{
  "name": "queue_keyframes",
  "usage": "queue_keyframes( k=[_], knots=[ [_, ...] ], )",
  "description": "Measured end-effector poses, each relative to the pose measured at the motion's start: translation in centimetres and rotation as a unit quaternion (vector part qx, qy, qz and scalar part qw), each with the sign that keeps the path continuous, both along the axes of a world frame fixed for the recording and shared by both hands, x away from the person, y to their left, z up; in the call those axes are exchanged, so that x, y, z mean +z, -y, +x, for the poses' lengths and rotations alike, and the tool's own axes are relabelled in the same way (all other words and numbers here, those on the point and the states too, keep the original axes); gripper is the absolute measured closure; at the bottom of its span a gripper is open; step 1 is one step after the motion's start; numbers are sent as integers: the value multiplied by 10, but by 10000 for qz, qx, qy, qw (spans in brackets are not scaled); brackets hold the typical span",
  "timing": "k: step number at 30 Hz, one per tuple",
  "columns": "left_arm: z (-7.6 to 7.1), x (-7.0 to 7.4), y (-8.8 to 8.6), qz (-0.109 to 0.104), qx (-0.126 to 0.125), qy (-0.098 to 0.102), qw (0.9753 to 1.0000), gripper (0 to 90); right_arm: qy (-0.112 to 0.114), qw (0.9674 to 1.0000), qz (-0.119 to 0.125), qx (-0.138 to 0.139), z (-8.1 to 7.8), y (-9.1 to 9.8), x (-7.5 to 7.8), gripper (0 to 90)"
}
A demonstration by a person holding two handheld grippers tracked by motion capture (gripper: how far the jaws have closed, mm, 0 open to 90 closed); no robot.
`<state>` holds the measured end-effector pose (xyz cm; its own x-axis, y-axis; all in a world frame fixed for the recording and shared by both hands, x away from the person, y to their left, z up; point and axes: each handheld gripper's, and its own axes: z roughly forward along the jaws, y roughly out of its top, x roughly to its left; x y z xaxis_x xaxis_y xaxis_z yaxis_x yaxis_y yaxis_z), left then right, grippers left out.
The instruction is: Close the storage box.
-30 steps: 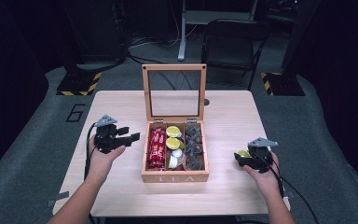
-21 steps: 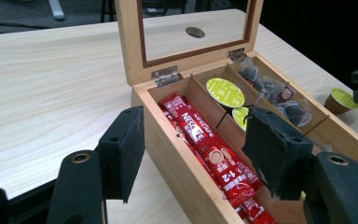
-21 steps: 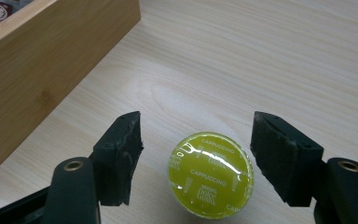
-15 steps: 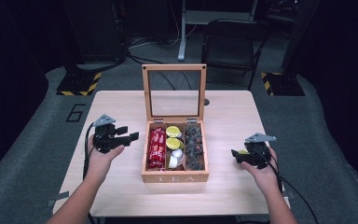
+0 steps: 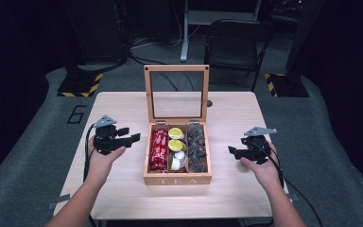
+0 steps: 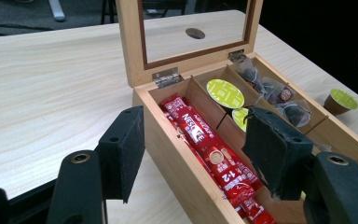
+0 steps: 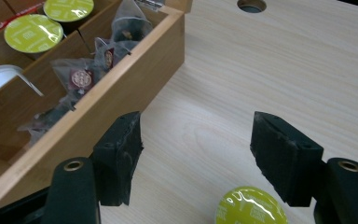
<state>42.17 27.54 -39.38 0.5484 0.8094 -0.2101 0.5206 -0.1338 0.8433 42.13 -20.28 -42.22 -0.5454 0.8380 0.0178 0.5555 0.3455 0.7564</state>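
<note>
The pale wooden bench [image 5: 123,109] carries an open wooden tea box with a glass lid [image 5: 177,178] at its centre and a green-lidded brown coffee capsule [image 7: 251,207] just right of it.

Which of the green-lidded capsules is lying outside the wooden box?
The capsule on the bare table, just below the right gripper and its open jaws. The other green capsules sit inside the tea box.

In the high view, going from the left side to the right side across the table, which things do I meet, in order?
Left gripper → red sachets → green-lidded capsules → dark tea bags → right gripper. The three middle groups lie in compartments of the open wooden tea box.
</note>
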Motion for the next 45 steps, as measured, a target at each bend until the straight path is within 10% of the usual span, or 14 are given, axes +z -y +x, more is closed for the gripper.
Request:
queue_keyframes(
  k=[45],
  knots=[
    [6, 7, -2, -62, 18, -22, 10000, 380, 50, 9983, 62, 582, 74, -84, 72, 324]
  ],
)
